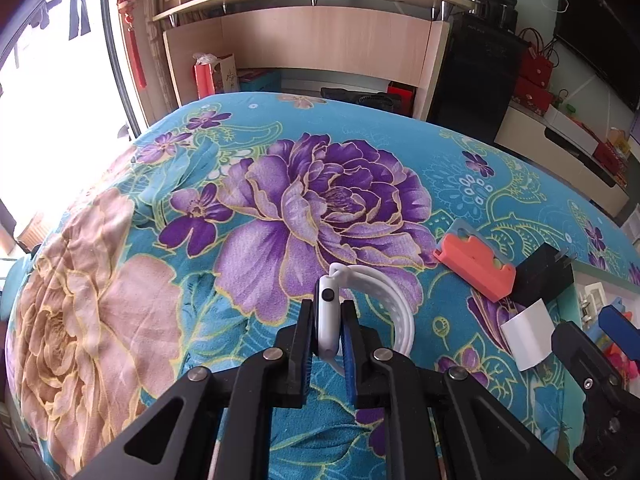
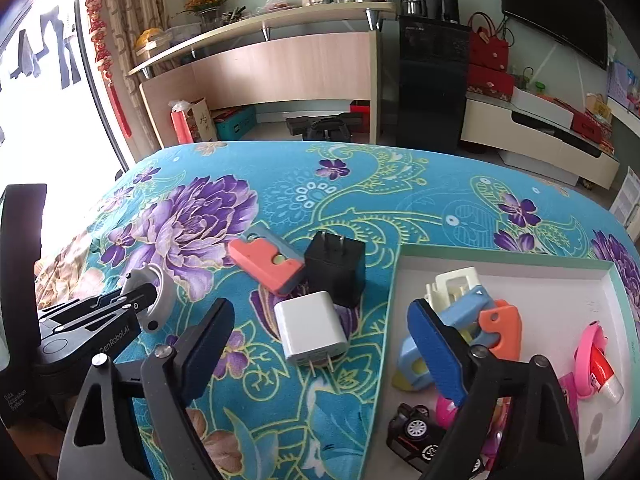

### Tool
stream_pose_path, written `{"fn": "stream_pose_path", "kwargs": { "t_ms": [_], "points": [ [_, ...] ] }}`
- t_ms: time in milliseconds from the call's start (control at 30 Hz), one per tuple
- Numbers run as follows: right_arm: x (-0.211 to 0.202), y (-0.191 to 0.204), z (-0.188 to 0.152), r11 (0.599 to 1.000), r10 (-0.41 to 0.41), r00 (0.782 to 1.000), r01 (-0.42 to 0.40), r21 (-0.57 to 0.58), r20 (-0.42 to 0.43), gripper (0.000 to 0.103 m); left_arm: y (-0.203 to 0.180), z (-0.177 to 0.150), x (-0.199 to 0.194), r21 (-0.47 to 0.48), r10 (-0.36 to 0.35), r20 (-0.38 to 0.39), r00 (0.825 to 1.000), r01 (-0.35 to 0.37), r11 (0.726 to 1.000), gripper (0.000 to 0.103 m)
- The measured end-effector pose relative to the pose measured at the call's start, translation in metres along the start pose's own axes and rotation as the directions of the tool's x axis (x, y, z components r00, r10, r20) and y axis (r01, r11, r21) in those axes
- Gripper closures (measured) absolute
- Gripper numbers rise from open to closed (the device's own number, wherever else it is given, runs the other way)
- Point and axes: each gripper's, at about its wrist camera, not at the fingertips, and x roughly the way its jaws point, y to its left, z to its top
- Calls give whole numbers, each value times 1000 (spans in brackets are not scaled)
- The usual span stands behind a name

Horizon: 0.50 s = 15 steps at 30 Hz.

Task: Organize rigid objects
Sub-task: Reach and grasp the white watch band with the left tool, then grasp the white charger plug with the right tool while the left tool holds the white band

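Note:
My left gripper (image 1: 327, 320) is shut on a white smartwatch (image 1: 328, 316) with a white perforated strap, held at the floral bedspread. It also shows in the right wrist view (image 2: 150, 294) at the left. My right gripper (image 2: 320, 332) is open and empty, just above a white plug charger (image 2: 310, 326). Behind the charger lie a black plug adapter (image 2: 336, 266) and a coral and blue utility knife (image 2: 266, 258). A white tray (image 2: 560, 280) at the right holds several small items, among them a toy car (image 2: 416, 432).
The blue floral bedspread (image 1: 200, 240) covers the whole surface. A wooden desk (image 2: 280, 64), a black cabinet (image 2: 432, 80) and a low TV stand (image 2: 540, 140) stand beyond the far edge. A bright window is at the left.

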Motion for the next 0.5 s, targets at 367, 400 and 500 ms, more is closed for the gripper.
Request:
{"fn": "stream_pose_path", "kwargs": {
  "t_ms": [367,400,500],
  "points": [
    [35,9,-8,999,-20,995,17,-31,-99,42,8,-1,-3,-25,-19,-5,1000,18,1000,89],
    [37,8,-8,999,-22,994,20,-25,-105,42,8,-1,-2,-25,-21,-6,1000,21,999,89],
    [40,9,-9,999,-36,992,33,-27,-120,42,8,-1,-2,-25,-26,-9,1000,26,999,89]
  ]
}}
